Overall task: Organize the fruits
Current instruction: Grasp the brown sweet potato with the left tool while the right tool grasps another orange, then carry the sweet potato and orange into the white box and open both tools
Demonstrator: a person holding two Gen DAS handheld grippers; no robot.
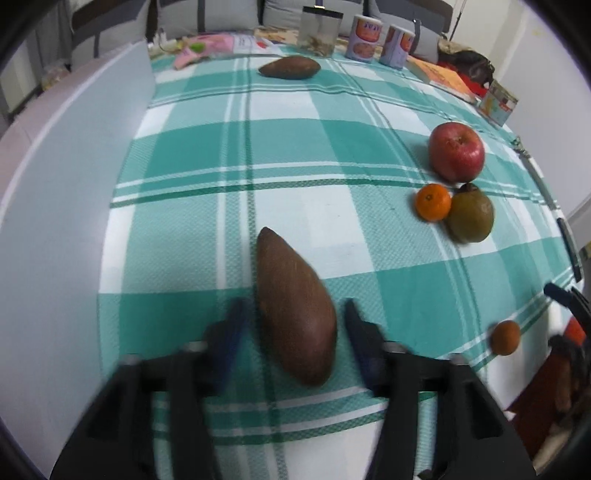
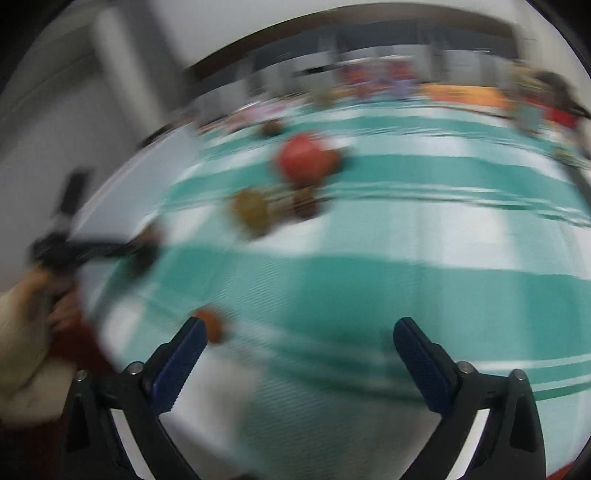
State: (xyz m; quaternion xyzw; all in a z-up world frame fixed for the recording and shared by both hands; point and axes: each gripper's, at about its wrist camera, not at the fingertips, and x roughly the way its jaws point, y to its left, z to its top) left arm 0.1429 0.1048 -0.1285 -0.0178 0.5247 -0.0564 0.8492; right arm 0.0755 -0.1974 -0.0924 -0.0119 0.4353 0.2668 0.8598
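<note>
Brown pointed fruit [image 1: 293,310] between spread left gripper [image 1: 295,343] fingers, untouched, apple [image 1: 456,152], tangerine [image 1: 433,202] ahead-right, right gripper [image 2: 295,354] wide, empty

A green-and-white checked tablecloth [image 1: 229,155] is seen beside a white board [image 1: 66,192]; at the far edge, a clear jar [image 1: 320,32], two printed canisters [image 1: 380,40] and an orange book [image 1: 443,77] are lined up.
</note>
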